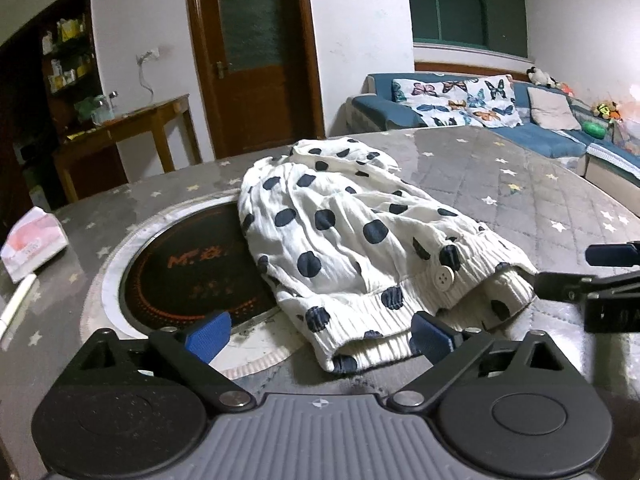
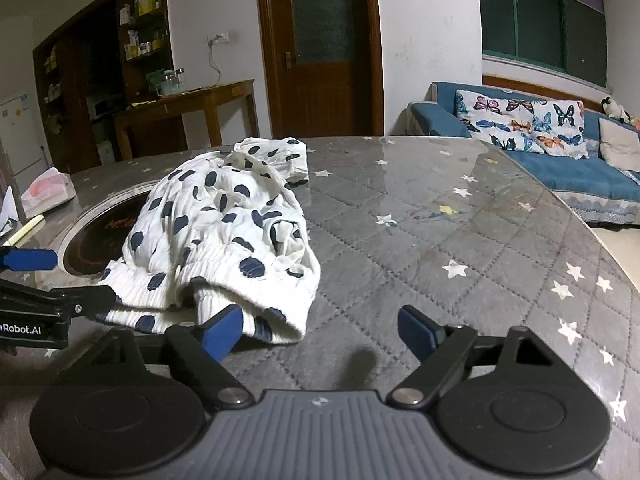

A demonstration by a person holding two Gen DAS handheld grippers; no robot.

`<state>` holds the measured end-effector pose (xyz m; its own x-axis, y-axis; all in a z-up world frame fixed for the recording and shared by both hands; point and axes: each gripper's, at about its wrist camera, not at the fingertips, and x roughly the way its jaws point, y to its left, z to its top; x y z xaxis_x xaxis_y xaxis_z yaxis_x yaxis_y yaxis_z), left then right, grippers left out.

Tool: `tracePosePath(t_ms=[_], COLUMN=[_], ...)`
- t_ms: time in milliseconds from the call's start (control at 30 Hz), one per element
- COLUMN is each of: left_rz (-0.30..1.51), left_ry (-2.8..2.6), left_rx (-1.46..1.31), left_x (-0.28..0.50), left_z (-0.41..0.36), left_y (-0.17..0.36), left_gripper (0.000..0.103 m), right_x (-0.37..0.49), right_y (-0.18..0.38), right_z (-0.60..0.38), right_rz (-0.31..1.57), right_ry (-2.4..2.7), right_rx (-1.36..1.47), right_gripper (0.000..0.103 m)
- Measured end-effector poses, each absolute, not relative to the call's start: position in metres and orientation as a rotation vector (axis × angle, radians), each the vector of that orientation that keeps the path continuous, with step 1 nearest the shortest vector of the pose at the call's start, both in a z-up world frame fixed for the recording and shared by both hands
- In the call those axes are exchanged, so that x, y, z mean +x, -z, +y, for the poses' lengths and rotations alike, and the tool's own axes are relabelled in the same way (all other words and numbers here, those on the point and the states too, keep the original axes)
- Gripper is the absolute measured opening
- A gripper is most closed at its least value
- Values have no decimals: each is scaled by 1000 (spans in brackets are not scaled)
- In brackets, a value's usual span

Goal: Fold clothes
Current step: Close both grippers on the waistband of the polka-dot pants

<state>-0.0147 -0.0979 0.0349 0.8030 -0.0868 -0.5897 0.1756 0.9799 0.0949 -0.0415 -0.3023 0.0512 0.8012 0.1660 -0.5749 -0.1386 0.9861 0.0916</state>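
Note:
A white garment with dark blue dots (image 1: 340, 236) lies crumpled on the grey quilted table, its ribbed waistband with a white button (image 1: 442, 279) toward me. It also shows in the right wrist view (image 2: 224, 236). My left gripper (image 1: 320, 336) is open just in front of the waistband, its right pad (image 1: 430, 336) against the hem. My right gripper (image 2: 320, 334) is open, its left pad (image 2: 224, 330) at the waistband's right end, its right pad over bare table. Each gripper shows at the other view's edge: the right one (image 1: 600, 276) and the left one (image 2: 40, 280).
A round black induction hob (image 1: 188, 276) is set in the table (image 2: 460, 248), partly under the garment. A tissue pack (image 1: 32, 240) and a pen (image 1: 16, 300) lie at the left. A blue sofa (image 2: 560, 160), a door and a wooden side table stand beyond.

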Motion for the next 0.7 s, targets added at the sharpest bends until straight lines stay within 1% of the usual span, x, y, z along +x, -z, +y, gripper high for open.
tracePosePath(t_ms=[67,133,233,267,400,467,533,633,667,700], left_rz=[633,639,646,649,660,658,659,656,654,651], left_ry=[158,178,186,185,179,181,185,209,216,222], left_rx=[138,135,143,146,152,151,153,139,135,131], left_x=[-15,-15,-15,-14,-11,-9,-6,-5,-5,-5], left_z=[-95,-93,-93,-93,-92,-91,-90,-88,-87,-87], left_y=[-33,-31,-27,-25,-19,-18,-15,-15,-16,-16], left_gripper=[94,93,89,87,80,77,72,56,47,36], right_x=[-39,-36,-31,-30,-26,-22,-19,-17,-17,-17], right_y=[-50,-50,-49,-48,-47,-45,-44,-44,-44,-44], right_z=[-305,-307,-311,-311,-306,-305,-304,-303,-303,-304], right_rz=[626,633,642,643,639,640,642,636,636,637], right_ry=[-165,-167,-170,-174,-193,-197,-201,-210,-214,-216], right_rx=[52,58,67,73,76,80,86,83,85,85], right_gripper=[76,73,63,60,57,47,44,29,23,20])
